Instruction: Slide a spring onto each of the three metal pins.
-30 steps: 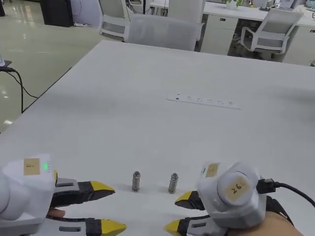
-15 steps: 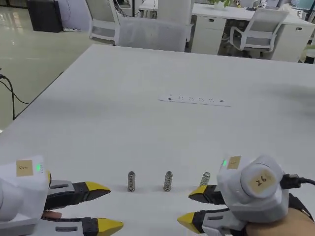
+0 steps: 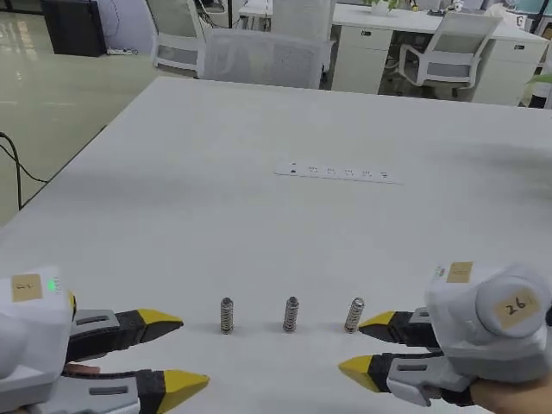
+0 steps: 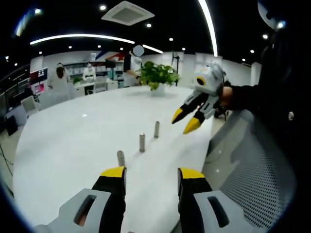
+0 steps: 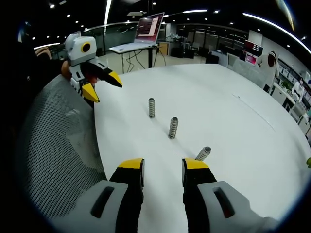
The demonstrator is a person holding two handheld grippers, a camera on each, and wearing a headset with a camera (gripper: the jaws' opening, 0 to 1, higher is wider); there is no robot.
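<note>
Springs, three small grey metal coils [image 3: 291, 314], stand in a row by the white table's [image 3: 259, 121] near edge. My left gripper [image 3: 194, 352] and right gripper [image 3: 351, 345] gape empty; the right jaw, just beside the leaning end coil [image 3: 354, 315], could topple it.

left hand-held gripper [image 3: 194, 352], right hand-held gripper [image 3: 351, 344]: rears past head view's edges

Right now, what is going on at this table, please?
A person holds a gripper in each hand over a white table. Three metal pins stand in a row, and each already seems to carry a spring. The left gripper and the right gripper are both open and hold nothing; the right one is near the last pin without touching it.
</note>
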